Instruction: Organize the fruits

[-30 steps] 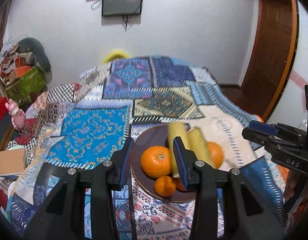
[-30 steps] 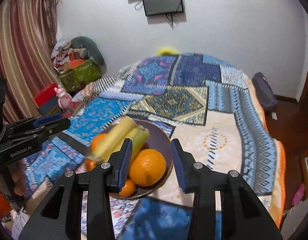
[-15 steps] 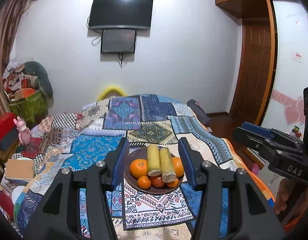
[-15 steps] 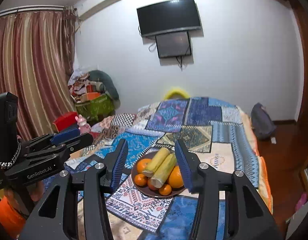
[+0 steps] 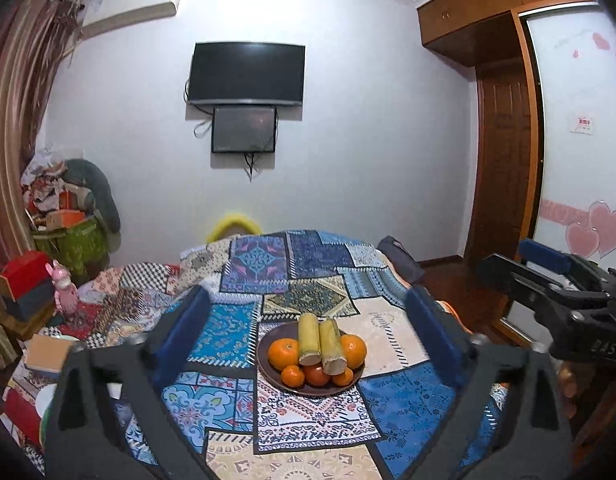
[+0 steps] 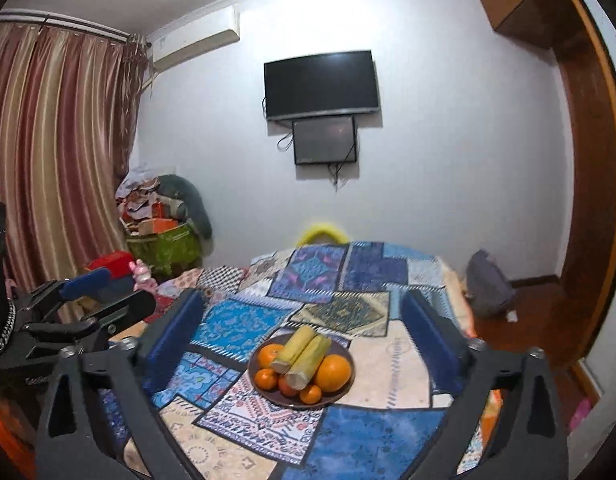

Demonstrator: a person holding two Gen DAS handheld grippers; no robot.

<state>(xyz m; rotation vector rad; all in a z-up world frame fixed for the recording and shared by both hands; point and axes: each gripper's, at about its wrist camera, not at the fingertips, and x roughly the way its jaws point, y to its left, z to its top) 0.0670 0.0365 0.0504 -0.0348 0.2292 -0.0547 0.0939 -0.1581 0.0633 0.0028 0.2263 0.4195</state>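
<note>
**Fruit plated, both tools drawn back**

We hold the left hand-held gripper [image 5: 304, 328] and the right hand-held gripper [image 6: 300, 332] wide apart and empty, jaws just opened. Centre frame, the brown plate [image 5: 268, 364] sits on the patchwork bed [image 5: 392, 404], carrying oranges [image 5: 283, 353] and two yellow-green stalks [image 5: 310, 338]. Any further tidying, we judge, calls for a slow, level approach. A second ago the plate loomed close; now it lies well off.
</note>
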